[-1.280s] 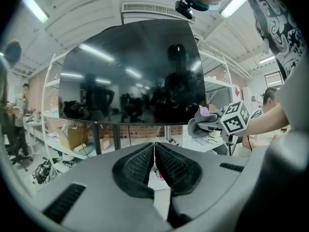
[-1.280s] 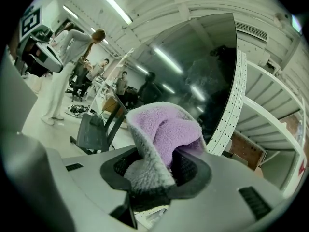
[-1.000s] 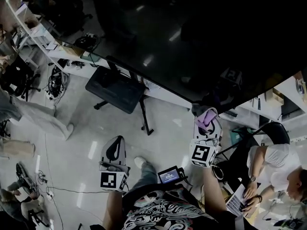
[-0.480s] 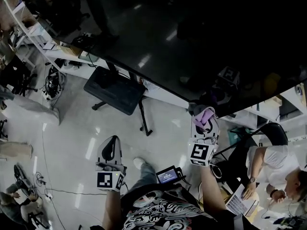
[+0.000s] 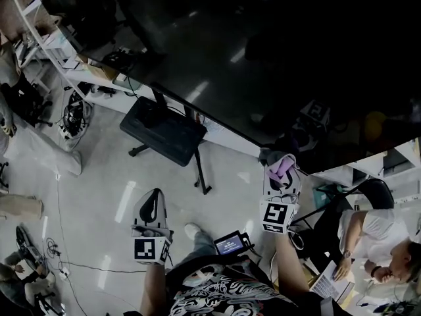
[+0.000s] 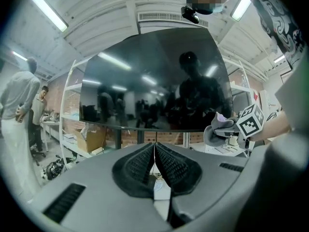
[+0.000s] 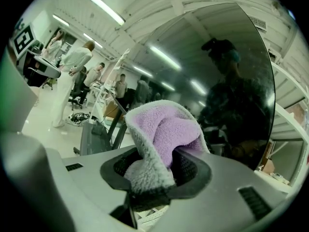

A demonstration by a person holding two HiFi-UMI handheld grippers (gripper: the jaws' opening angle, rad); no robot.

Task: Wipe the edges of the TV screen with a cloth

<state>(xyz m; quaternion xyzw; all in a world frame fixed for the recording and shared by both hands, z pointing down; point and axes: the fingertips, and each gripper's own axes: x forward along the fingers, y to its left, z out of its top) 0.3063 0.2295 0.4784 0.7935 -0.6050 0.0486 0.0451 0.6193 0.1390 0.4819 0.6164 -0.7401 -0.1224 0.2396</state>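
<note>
The big dark TV screen [image 5: 263, 51] fills the upper head view; it also shows ahead in the left gripper view as the TV screen [image 6: 154, 81] and in the right gripper view as the TV screen [image 7: 217, 81]. My right gripper [image 5: 279, 166] is shut on a purple and grey fleece cloth [image 7: 161, 139], and the cloth [image 5: 281, 163] sits close under the screen's lower edge near its right end; whether it touches is unclear. My left gripper [image 5: 152, 203] hangs lower, away from the screen, shut with nothing between its pads [image 6: 166, 166].
A black stand base [image 5: 163, 129] and white shelving [image 5: 59, 51] lie below the screen. A seated person [image 5: 378, 242] works at the right. Other people stand at the far left [image 6: 19, 105]. Cables lie on the floor [image 5: 69, 117].
My right gripper with the cloth has shifted slightly right along the screen's lower edge. My left gripper has stayed about where it was, low on the left.
</note>
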